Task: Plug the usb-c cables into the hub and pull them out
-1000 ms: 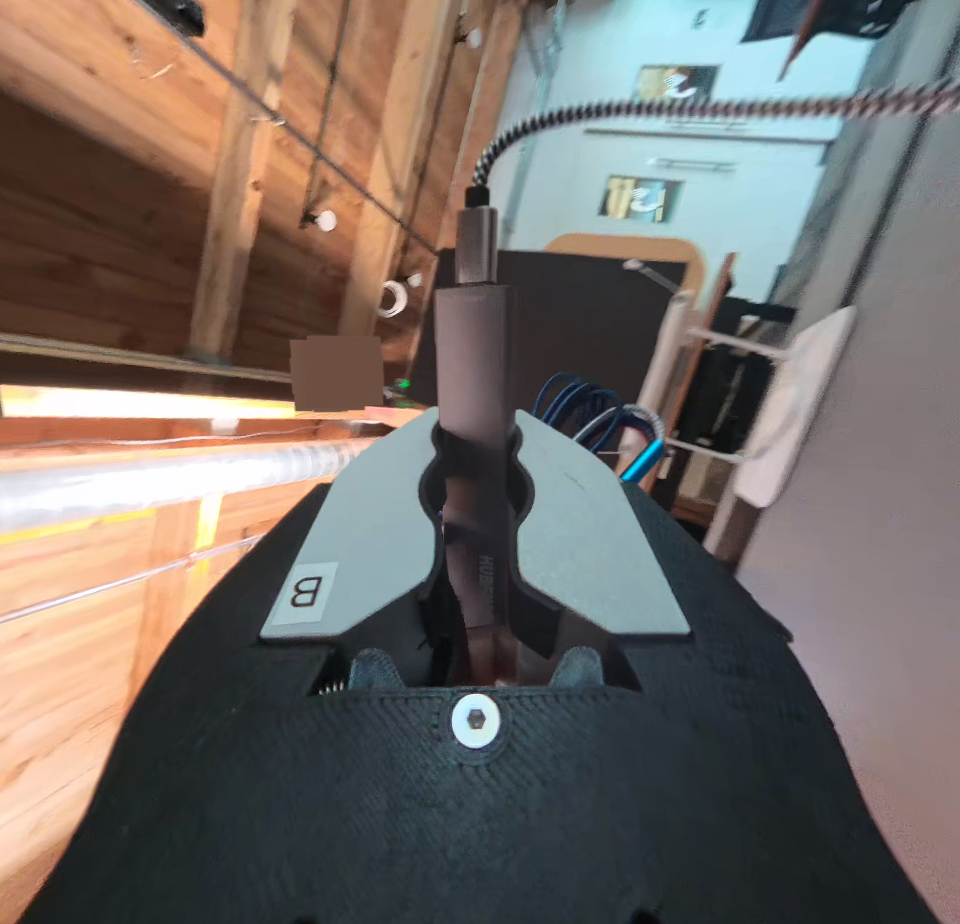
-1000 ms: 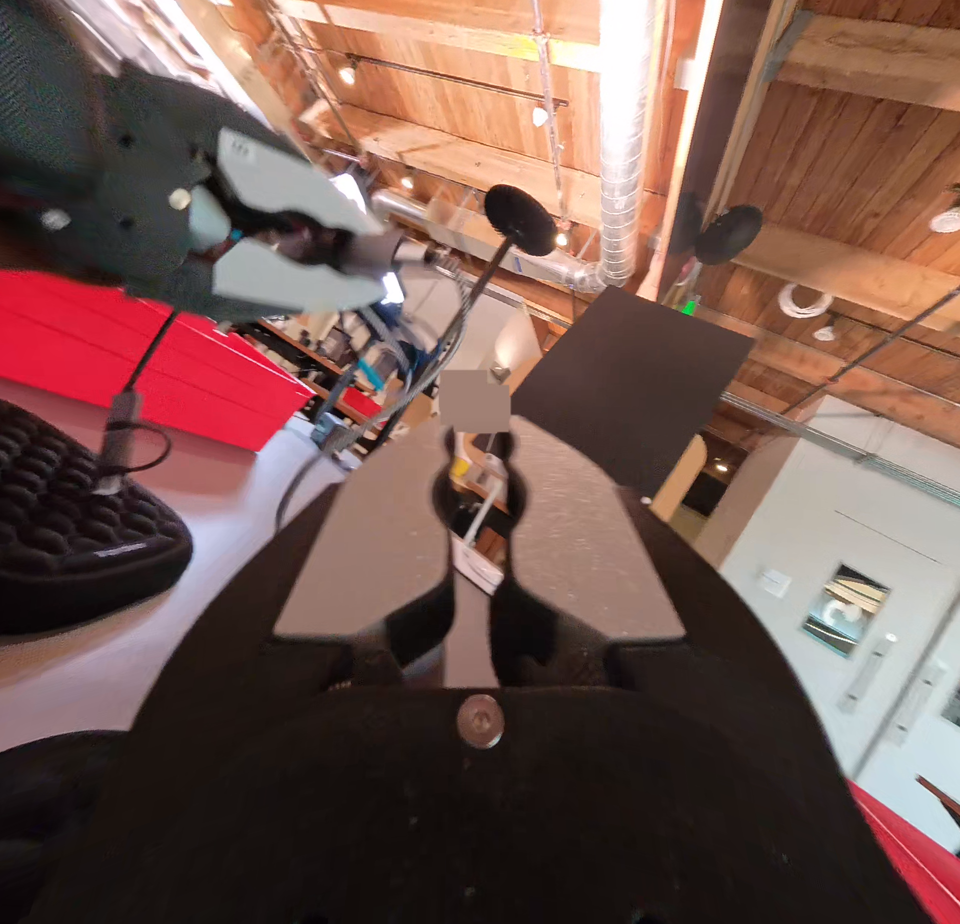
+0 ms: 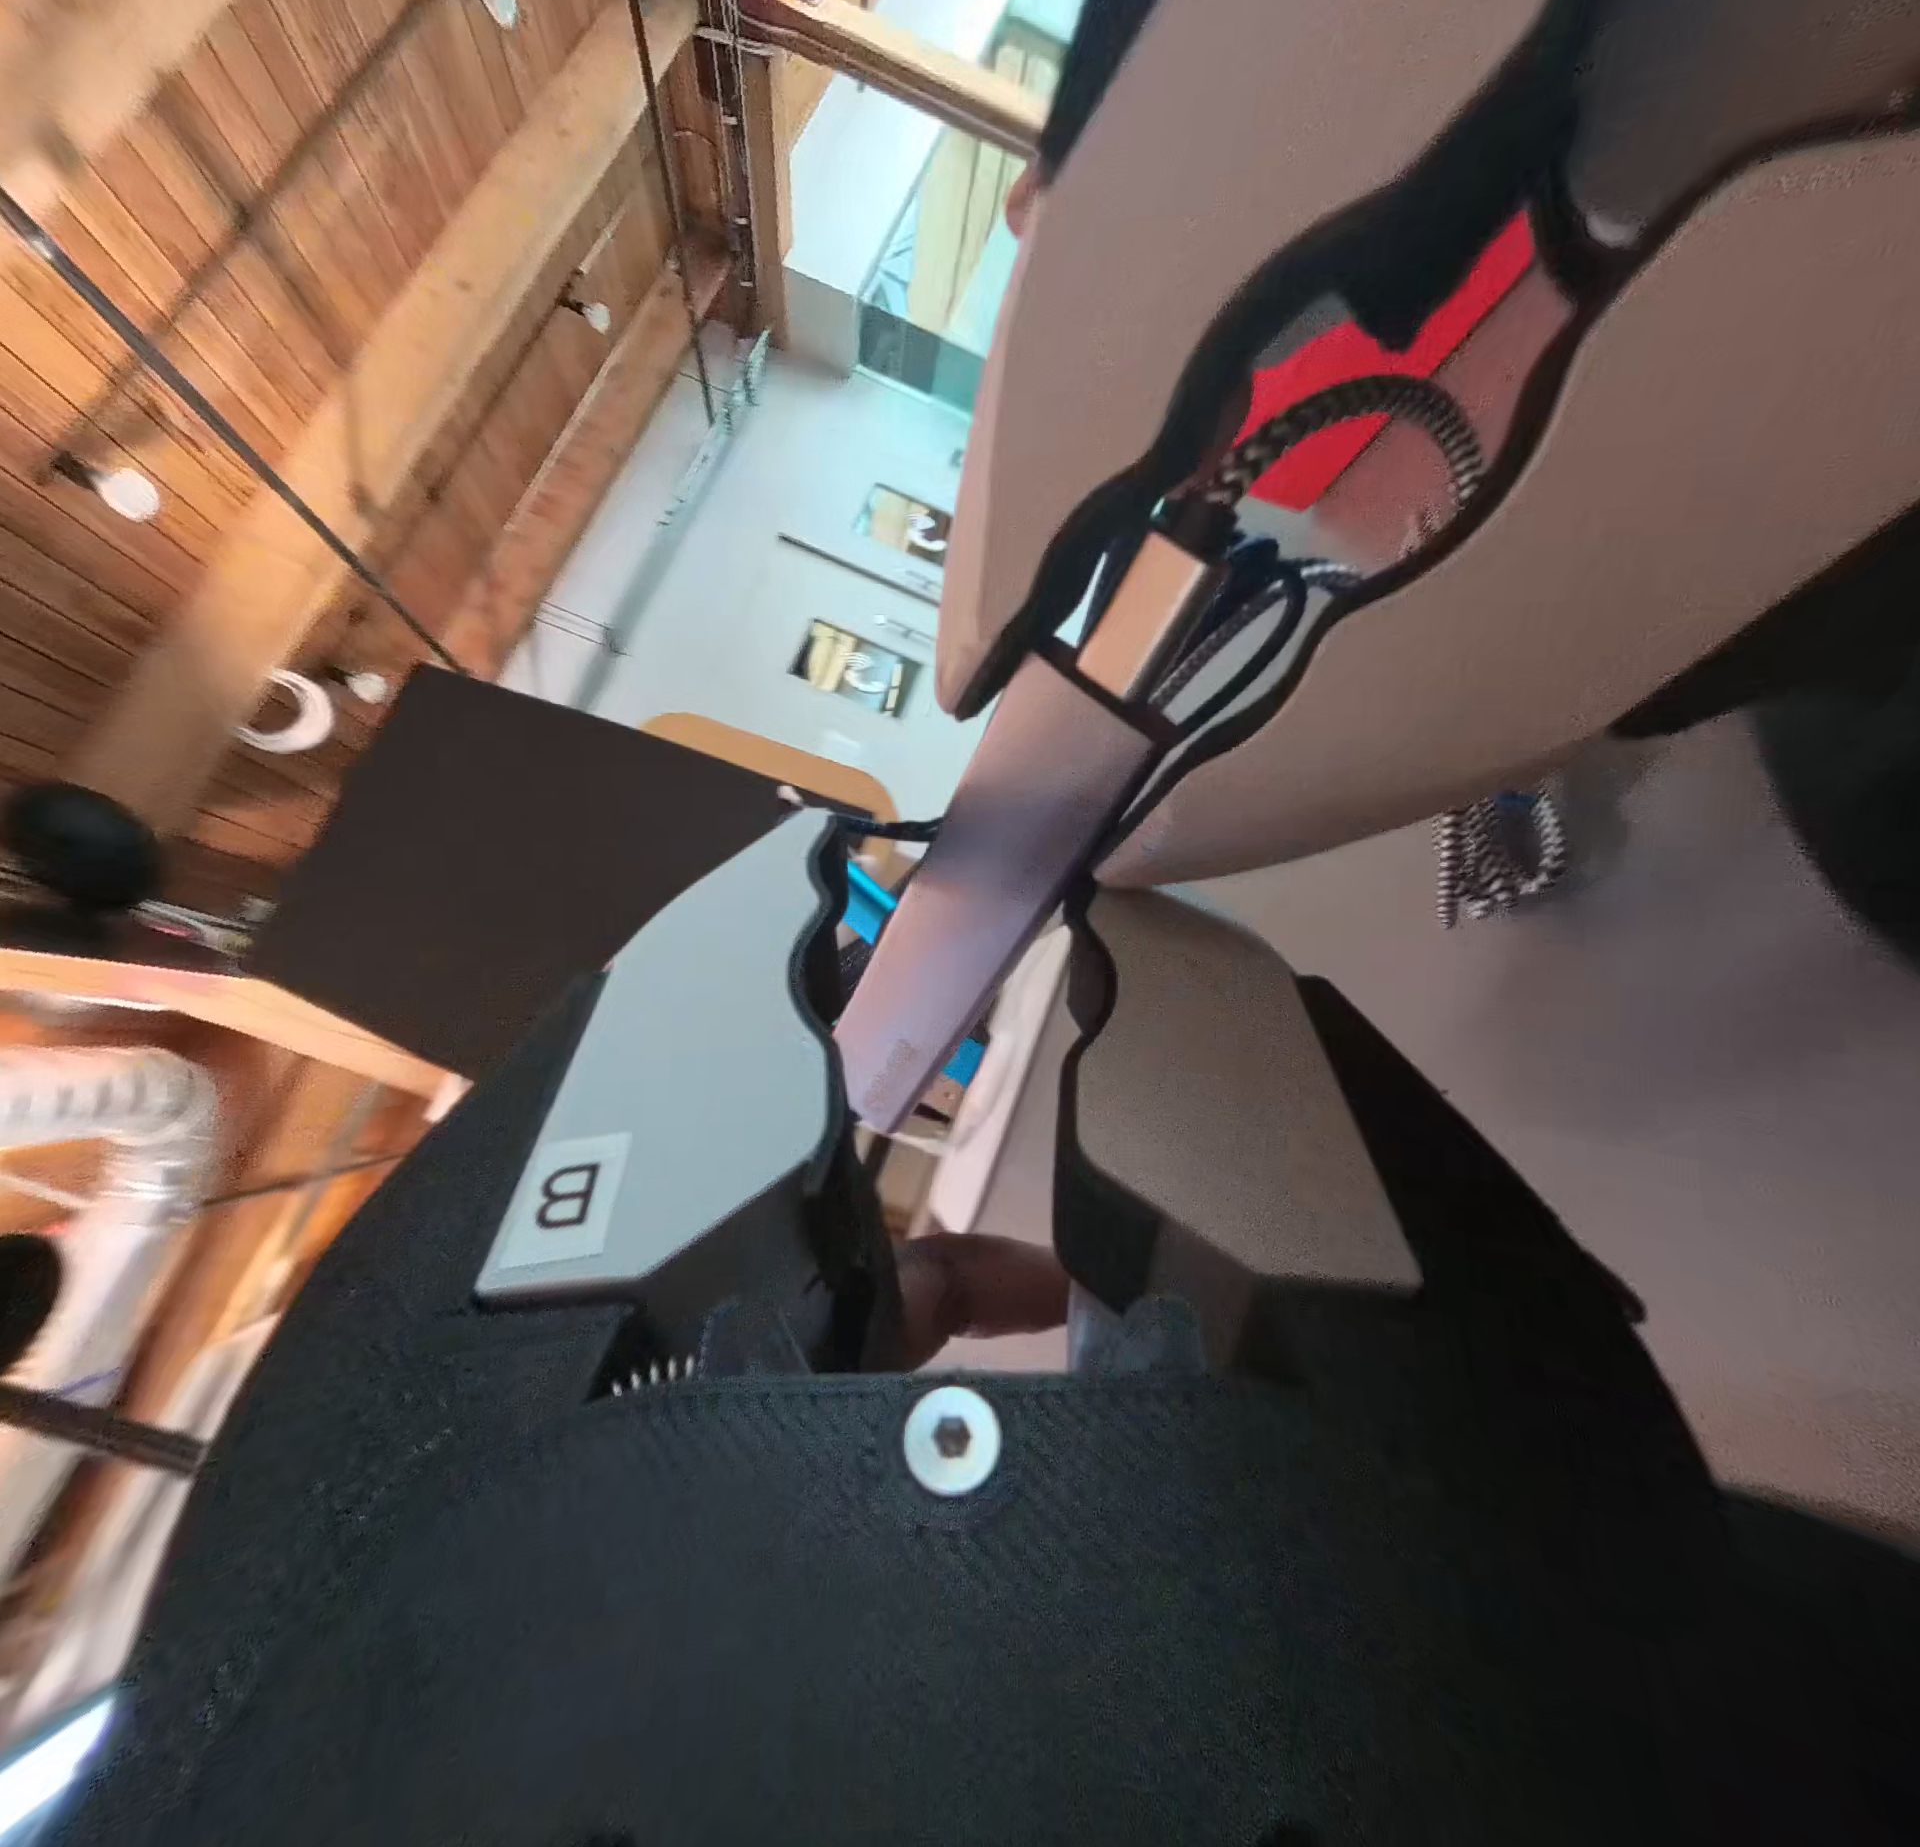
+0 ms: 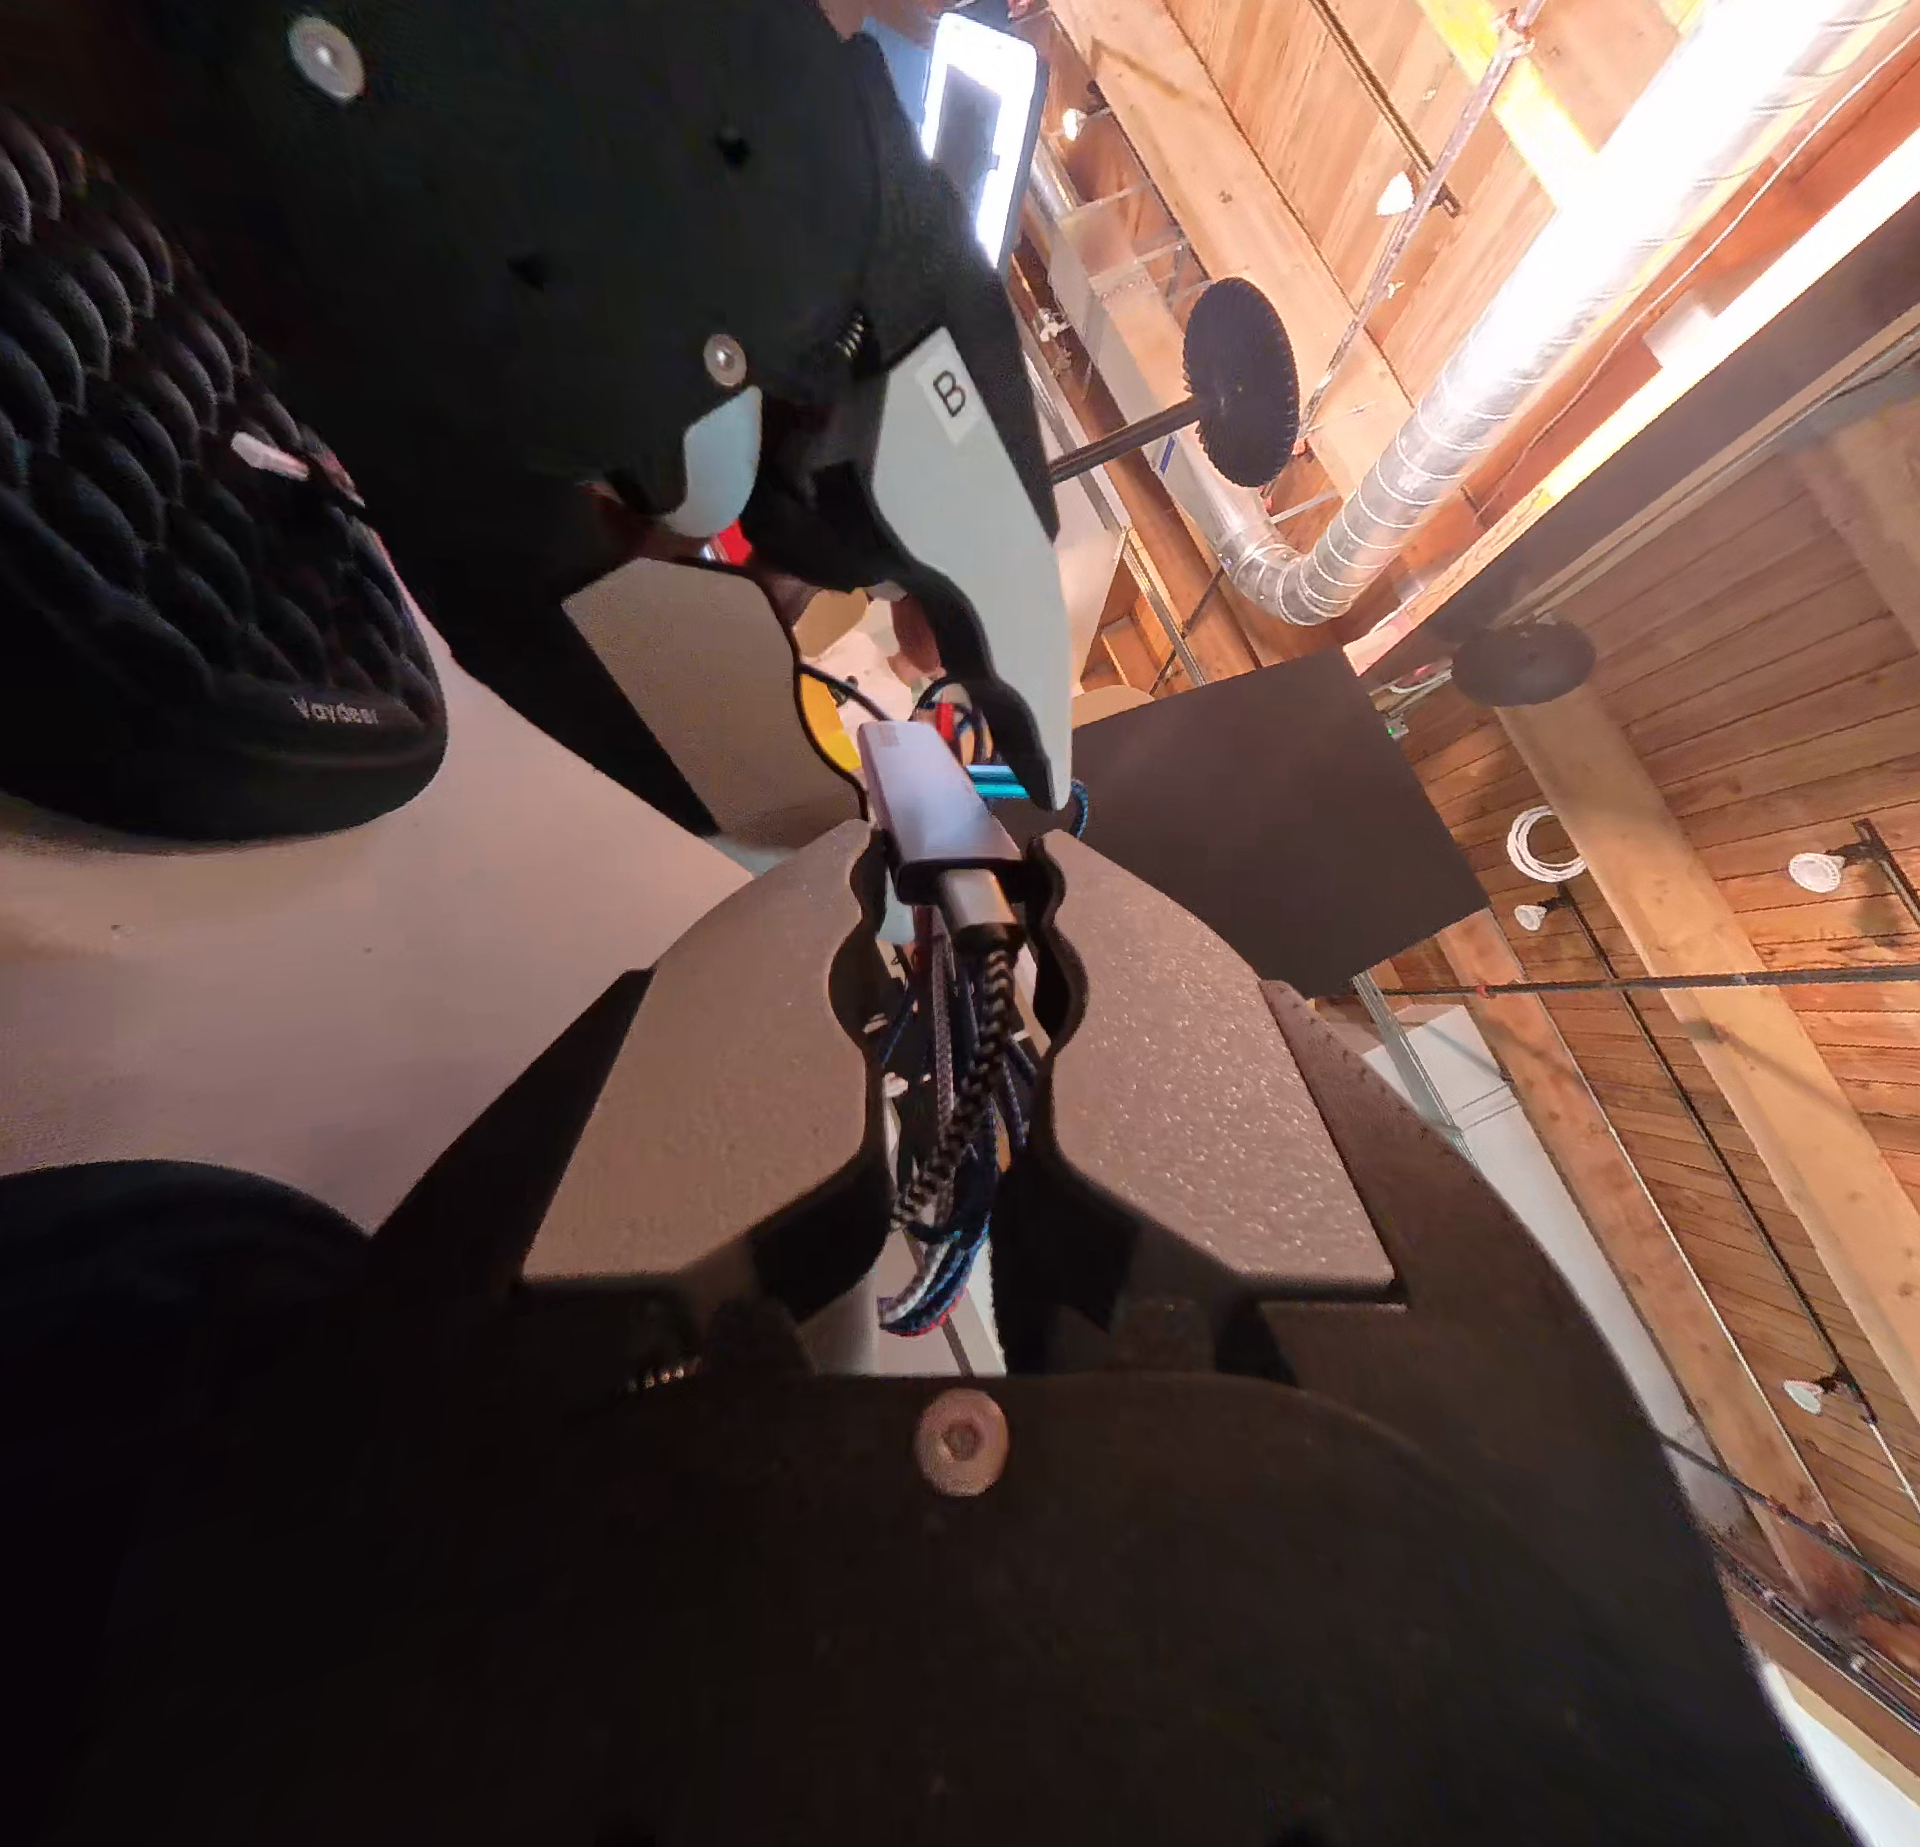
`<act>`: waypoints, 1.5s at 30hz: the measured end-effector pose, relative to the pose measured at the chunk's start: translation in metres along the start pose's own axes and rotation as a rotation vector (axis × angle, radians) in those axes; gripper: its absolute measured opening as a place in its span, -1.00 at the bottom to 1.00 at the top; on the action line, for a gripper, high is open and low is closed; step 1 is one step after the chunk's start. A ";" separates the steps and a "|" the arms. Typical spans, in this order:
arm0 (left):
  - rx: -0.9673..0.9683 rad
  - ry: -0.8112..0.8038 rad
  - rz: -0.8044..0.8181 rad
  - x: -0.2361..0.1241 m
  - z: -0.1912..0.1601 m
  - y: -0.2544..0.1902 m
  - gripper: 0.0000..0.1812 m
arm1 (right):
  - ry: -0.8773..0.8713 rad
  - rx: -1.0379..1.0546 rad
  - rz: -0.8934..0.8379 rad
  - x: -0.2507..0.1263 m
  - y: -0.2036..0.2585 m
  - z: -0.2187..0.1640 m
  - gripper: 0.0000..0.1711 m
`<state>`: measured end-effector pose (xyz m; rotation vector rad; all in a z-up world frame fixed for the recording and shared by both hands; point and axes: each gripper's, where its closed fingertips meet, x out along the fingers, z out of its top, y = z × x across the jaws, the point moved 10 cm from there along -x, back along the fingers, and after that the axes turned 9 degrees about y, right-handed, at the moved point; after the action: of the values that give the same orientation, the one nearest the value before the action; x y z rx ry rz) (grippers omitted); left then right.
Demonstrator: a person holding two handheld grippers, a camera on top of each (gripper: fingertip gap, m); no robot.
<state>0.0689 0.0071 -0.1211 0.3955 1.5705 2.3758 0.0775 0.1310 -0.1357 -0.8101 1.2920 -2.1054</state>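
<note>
As the hub (image 4: pixel 920 784) changes hands in mid-air, the left gripper (image 3: pixel 956 878), which a second ago pinched the slim grey bar upright between its jaws, now has those jaws spread well apart. The bar's near end leans at a slant beside the labelled finger and stands clear of the other. The right gripper (image 4: pixel 956 847), a second ago off to one side with nothing in it, has come in from the far end. Its jaws are now closed on the hub's socket end, the tips pressing the bar. The metal plug (image 4: pixel 971 909) of the braided usb-c cable (image 4: pixel 966 1101) sits in the notch just behind them.

That plug is fully seated in the hub, so the plugging-in looks done for this cable. The handover reads as a regrip ahead of the pull-out, though which gripper will take the plug is not yet clear. With the left jaws apart, the hub appears to hang from the right gripper alone.

Nothing rests on the pale desk (image 4: pixel 260 987); hub and cable are held above it, near a black quilted cushion (image 4: pixel 156 550) at the desk's left side. The braid trails back between the right fingers toward the camera. Other loose braided cords are bunched behind it, too tangled to separate.
</note>
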 end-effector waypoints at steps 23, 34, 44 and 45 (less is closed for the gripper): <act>-2.444 -0.157 -0.854 0.022 -0.059 -0.004 -0.34 | -0.029 -0.516 -0.030 0.004 -0.001 -0.017 -0.73; -2.451 -0.212 -0.805 0.034 -0.063 -0.008 -0.73 | -0.049 -0.404 0.013 0.001 0.001 -0.024 -0.68; -2.452 -0.239 -0.591 0.031 -0.074 -0.004 -0.73 | -0.023 0.611 0.298 -0.010 -0.031 -0.030 -0.51; -2.445 -0.243 -0.586 0.030 -0.074 -0.004 -0.73 | 0.003 0.655 0.322 -0.007 -0.032 -0.028 -0.53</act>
<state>0.0138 -0.0431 -0.1505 -0.3184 -1.4526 1.7885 0.0582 0.1648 -0.1183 -0.2905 0.6010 -2.0615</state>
